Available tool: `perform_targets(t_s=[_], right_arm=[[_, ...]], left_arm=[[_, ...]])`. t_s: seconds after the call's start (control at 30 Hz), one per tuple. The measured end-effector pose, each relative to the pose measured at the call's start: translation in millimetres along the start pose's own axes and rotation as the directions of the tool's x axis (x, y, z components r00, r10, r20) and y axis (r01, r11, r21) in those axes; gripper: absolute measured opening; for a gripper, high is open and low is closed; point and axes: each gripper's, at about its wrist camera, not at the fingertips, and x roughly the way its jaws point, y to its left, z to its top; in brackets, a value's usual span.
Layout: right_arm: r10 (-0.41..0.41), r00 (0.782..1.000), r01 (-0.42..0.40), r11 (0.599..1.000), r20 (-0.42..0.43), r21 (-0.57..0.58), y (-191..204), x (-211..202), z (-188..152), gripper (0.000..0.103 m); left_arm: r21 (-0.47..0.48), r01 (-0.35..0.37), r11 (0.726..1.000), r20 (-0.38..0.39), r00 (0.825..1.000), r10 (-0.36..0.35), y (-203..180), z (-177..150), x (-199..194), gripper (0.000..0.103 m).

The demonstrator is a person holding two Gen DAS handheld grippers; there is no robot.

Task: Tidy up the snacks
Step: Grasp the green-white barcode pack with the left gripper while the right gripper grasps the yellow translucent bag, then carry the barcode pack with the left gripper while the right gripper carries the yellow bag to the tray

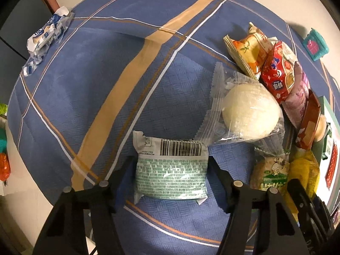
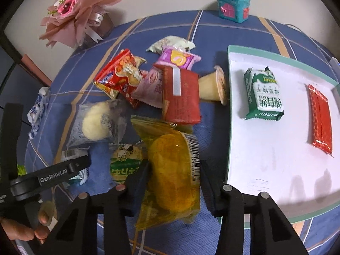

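1. Left wrist view: the left gripper (image 1: 171, 175) points down at a blue plaid cloth (image 1: 85, 80). Its two fingers flank a white-and-green pack (image 1: 172, 170) that lies barcode up on the cloth. Both fingers meet the pack's sides, so the gripper grips it.
2. Landmark here is that pack. Just beyond it to the right lies a clear bag with a white bun (image 1: 250, 114), one corner touching the pack's upper right corner.
3. Behind the bun sits a heap: an orange pack (image 1: 246, 48), a red pack (image 1: 278, 76), a pink one (image 1: 297, 104) and a brown one (image 1: 309, 125), leaning on one another.
4. Right of the gripped pack lies a green cartoon pack (image 1: 272, 172), touching a yellow bag (image 1: 303, 170). The right gripper's black frame crosses the yellow bag's lower part.
5. Far to the upper left, at the cloth's edge, lies a crumpled blue-white wrapper (image 1: 46, 36).
6. Right wrist view: the right gripper (image 2: 174, 178) straddles the yellow bag (image 2: 170, 174). Its fingers press the bag's two sides; it grips the bag.
7. Landmark here is the yellow bag. Right of it stands a white tray (image 2: 265, 159) holding a green pack (image 2: 263, 94) and a red bar (image 2: 319, 120), well apart.
8. Behind the bag lies a dark red pack (image 2: 180, 97), with a pudding cup (image 2: 214, 87) on its side between it and the tray.
9. Left of the bag, the left gripper's frame and a hand (image 2: 21, 229) show.
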Motion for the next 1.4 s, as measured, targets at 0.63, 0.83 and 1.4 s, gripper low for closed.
perform_targets(t_s=[0.63,0.83,1.4], right_arm=[[0.009,1.0,-0.009,1.0,-0.026,0.0,-3.5,9.8,2.5,0.042],[0.03,0.999,-0.03,0.999,0.016,0.022,-12.5,-5.0,11.4,0.042],[0.026,0.995,-0.028,0.999,0.094,0.018,-17.4,-39.2,16.2,0.041]], left_arm=[[-0.022,0.035,0.999,0.042,0.999,-0.034,-5.3,6.6,-19.9,0.059],[-0.05,0.042,0.998,0.09,0.995,-0.038,3.7,10.2,-38.8,0.059],[-0.124,0.039,0.992,0.245,0.97,-0.007,11.9,3.9,-85.7,0.059]])
